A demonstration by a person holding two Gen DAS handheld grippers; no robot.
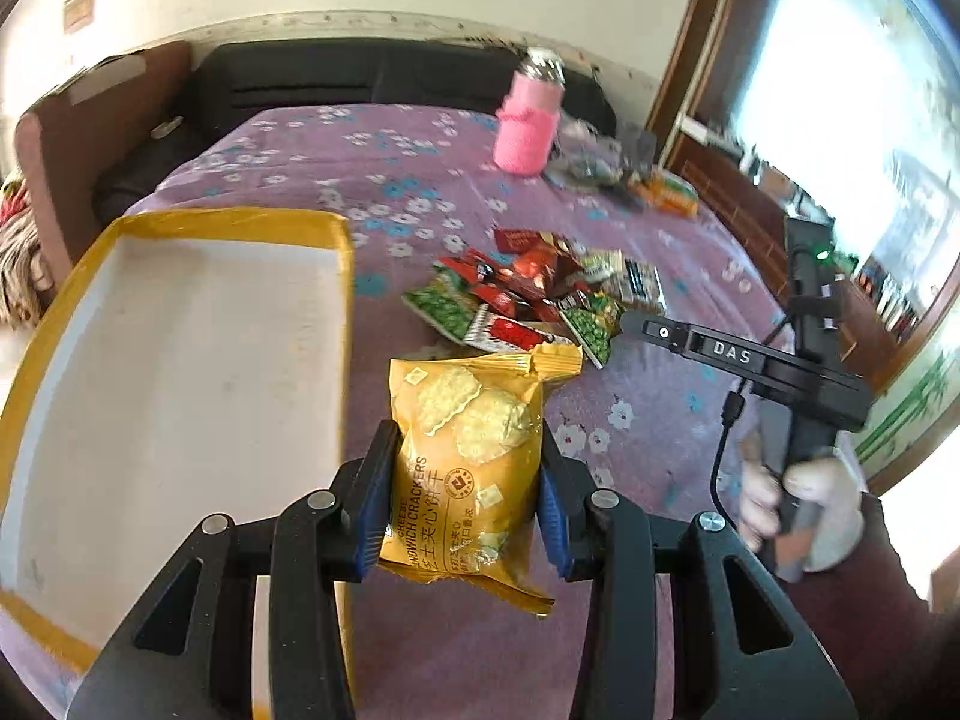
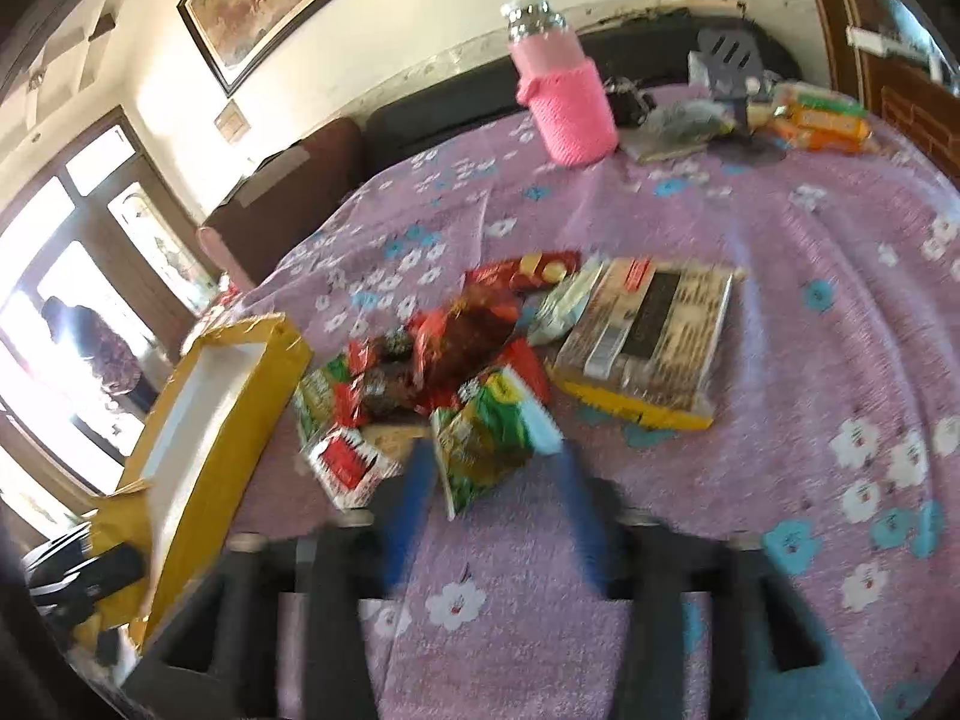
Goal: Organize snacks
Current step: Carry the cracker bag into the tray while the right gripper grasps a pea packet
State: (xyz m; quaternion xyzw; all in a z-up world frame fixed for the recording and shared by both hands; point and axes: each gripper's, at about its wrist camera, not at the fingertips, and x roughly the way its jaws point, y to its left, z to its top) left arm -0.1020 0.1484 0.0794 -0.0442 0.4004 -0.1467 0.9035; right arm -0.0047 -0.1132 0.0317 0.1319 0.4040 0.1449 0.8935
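While clamped in left gripper (image 1: 465, 480): one cracker packet (image 1: 465, 450) | one box (image 1: 180, 390)

The yellow snack packet (image 1: 468, 468) carries the English words "CHEESE SANDWICH CRACKERS" along its side, with a line of Chinese characters beside them and a small round seal that is too small to read. The black arm of the right tongs (image 1: 630, 324) bears "DAS" in white letters. Print on the other wrappers seems illegible.
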